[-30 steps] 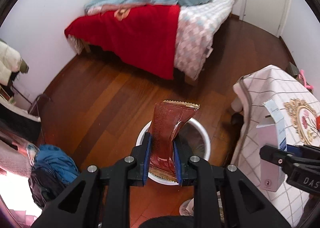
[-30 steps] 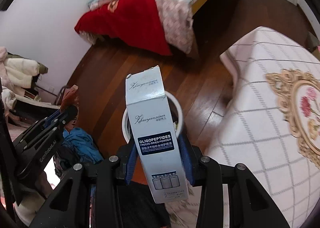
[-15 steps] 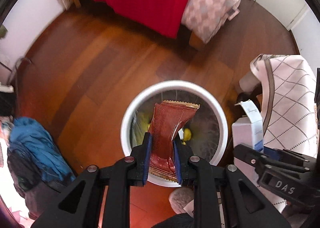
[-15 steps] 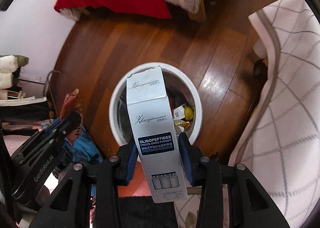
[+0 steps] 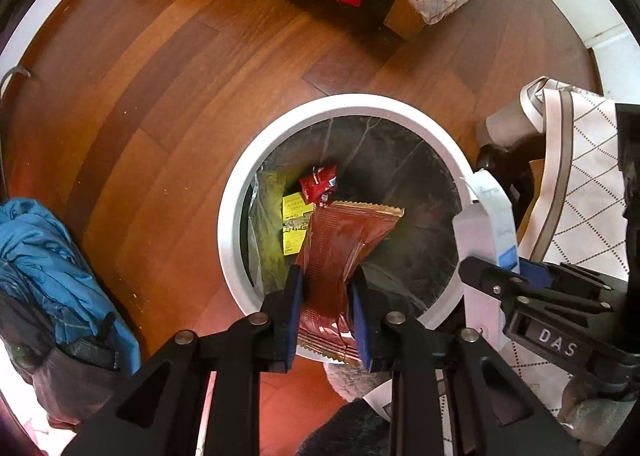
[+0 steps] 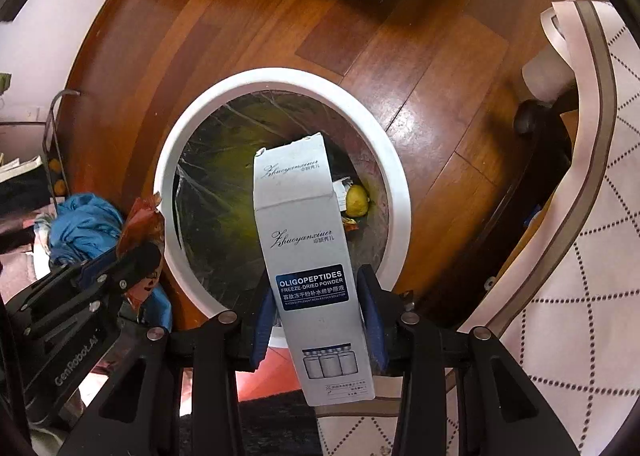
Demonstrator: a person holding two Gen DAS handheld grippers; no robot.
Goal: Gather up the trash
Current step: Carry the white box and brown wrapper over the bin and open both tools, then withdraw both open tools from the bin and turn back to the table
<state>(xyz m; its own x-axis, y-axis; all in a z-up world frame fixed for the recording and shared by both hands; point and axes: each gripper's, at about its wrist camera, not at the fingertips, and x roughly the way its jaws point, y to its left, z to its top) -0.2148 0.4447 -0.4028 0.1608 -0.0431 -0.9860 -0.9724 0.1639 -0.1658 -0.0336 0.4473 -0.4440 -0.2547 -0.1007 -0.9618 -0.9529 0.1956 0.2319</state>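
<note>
Two grippers hold trash above the white bin point(image 5: 232, 215): the left gripper point(image 5: 326, 310) pinches a brown wrapper point(image 5: 340, 252), the right gripper point(image 6: 318, 320) clamps a white carton point(image 6: 308, 252). Beyond lies wooden floor point(image 5: 168, 67).

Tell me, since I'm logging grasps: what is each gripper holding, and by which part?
The left gripper pinches the brown wrapper near its lower end. The right gripper clamps the white box by its lower side walls.

Both the left hand-held gripper point(image 5: 325, 310) and right hand-held gripper point(image 6: 318, 322) are black, with blue pads point(image 6: 262, 326), silver screws point(image 5: 184, 336), white "DAS" lettering at 4 o'clock.
</note>
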